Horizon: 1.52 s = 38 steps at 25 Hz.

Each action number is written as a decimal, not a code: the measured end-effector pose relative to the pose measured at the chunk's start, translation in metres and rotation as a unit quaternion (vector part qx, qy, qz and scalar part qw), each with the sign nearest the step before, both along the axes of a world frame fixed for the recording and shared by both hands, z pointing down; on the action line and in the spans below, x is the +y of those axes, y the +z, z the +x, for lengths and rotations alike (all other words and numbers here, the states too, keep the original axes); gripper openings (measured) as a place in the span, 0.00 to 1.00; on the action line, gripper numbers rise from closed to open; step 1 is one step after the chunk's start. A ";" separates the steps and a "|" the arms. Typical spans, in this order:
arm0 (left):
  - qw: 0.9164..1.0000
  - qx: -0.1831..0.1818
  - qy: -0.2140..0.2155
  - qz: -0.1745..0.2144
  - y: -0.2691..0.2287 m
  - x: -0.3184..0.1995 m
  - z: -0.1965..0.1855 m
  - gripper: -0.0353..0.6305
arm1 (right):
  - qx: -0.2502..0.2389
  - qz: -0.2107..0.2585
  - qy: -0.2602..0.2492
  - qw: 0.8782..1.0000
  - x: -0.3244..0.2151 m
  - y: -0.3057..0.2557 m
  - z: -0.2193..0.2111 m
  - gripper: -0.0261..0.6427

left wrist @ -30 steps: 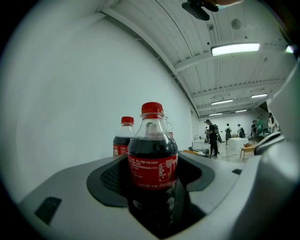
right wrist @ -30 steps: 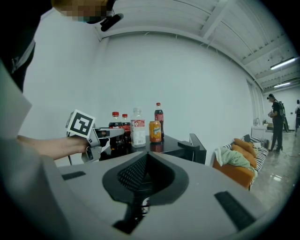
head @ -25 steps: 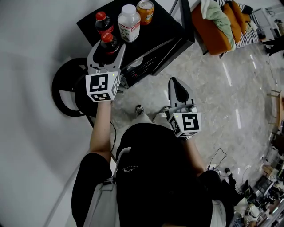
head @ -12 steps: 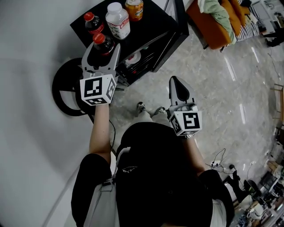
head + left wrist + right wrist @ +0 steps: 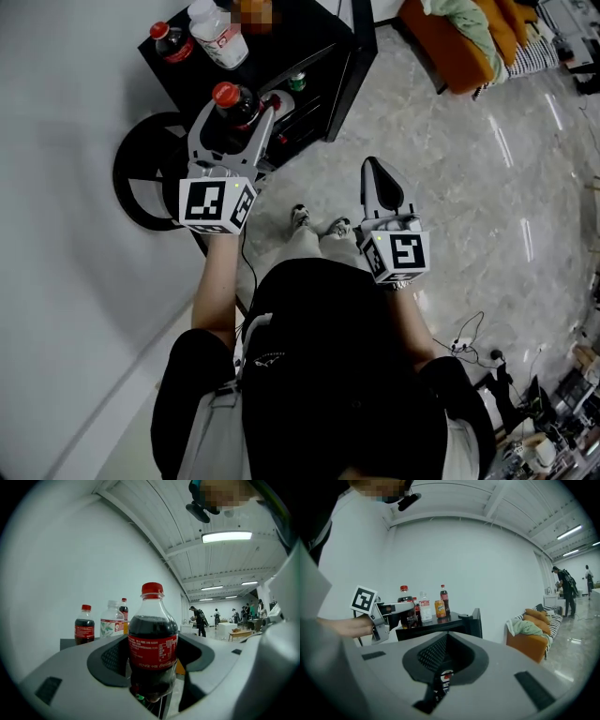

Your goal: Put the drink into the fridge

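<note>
Dark brown cola under a red cap and red label in the cola bottle (image 5: 152,634), pale grey fingers (image 5: 61,667) with black pads (image 5: 110,662), black-and-white square markers on the cubes of left gripper (image 5: 239,108) and right gripper (image 5: 373,173), black fridge (image 5: 300,42), pale veined marble floor (image 5: 469,187), orange sofa (image 5: 441,37).

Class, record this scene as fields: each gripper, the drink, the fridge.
left gripper: shut on the cola bottle, held in the air
right gripper: shut, empty
fridge top: second cola bottle, clear bottle, orange drink
fridge door: open
task step: cola bottle not yet inside
</note>
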<state>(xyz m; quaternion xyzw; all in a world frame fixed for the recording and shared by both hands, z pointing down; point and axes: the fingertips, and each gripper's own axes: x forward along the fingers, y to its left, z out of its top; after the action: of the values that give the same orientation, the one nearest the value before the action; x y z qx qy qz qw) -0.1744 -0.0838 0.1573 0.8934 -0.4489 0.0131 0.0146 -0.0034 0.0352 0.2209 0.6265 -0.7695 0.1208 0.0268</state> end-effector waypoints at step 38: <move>0.997 -0.005 -0.026 -0.072 0.255 -0.058 0.073 0.53 | -0.020 -0.124 0.180 0.976 0.033 0.247 0.148 0.06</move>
<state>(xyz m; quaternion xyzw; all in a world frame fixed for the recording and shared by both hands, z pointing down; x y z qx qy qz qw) -0.1010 -0.1422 0.4118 0.8780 -0.4697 0.0493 0.0775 0.1446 0.0679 0.4683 0.7441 -0.6233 0.2307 0.0673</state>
